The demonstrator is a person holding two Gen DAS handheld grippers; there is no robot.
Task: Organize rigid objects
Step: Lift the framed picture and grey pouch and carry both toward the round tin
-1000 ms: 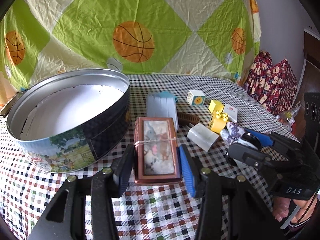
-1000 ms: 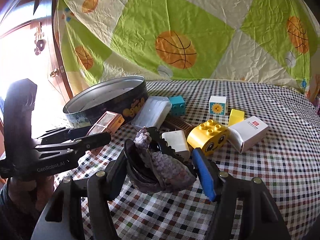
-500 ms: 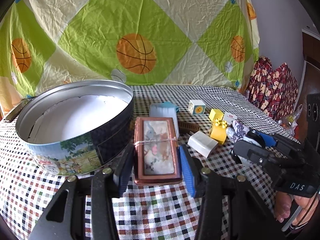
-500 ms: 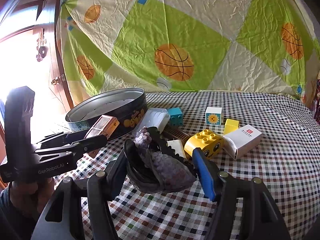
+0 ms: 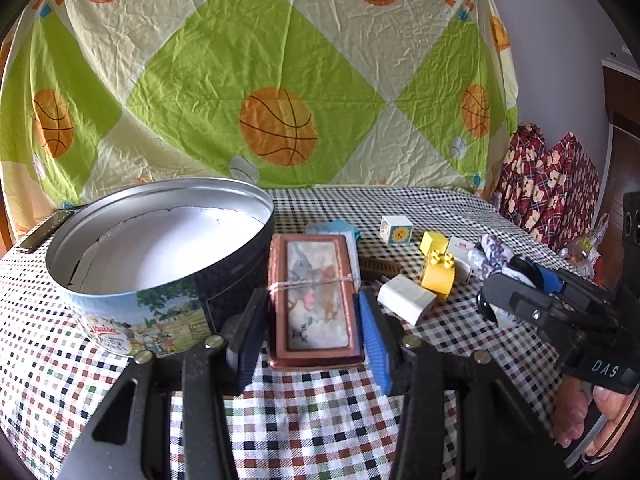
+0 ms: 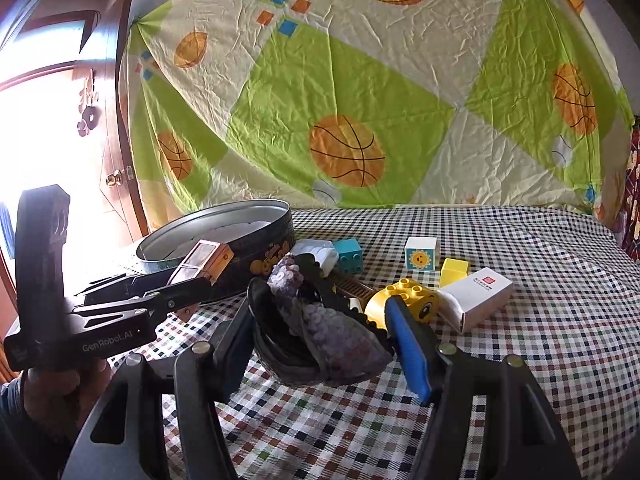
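Observation:
My left gripper (image 5: 311, 320) is shut on a copper-brown rectangular box (image 5: 314, 296) with a picture lid and a rubber band around it. It holds the box off the checked cloth, right beside the round tin (image 5: 168, 304), whose inside is lined white. In the right wrist view the box (image 6: 204, 260) hangs near the tin's rim (image 6: 224, 216). My right gripper (image 6: 320, 316) is shut on a black hair claw clip with purple fabric (image 6: 328, 332), held above the cloth in front of the toy pile.
On the cloth lie a yellow stud brick (image 6: 404, 300), a white carton (image 6: 476, 298), a sun-face cube (image 6: 420, 254), a small yellow cube (image 6: 454, 272), a teal brick (image 6: 349, 255), a brown comb (image 6: 352, 286) and a small white box (image 5: 406, 298). A basketball-print sheet hangs behind.
Both grippers have tilted upward a little, so the table and tin sit lower in each view. The box and the hair clip stay gripped as before.

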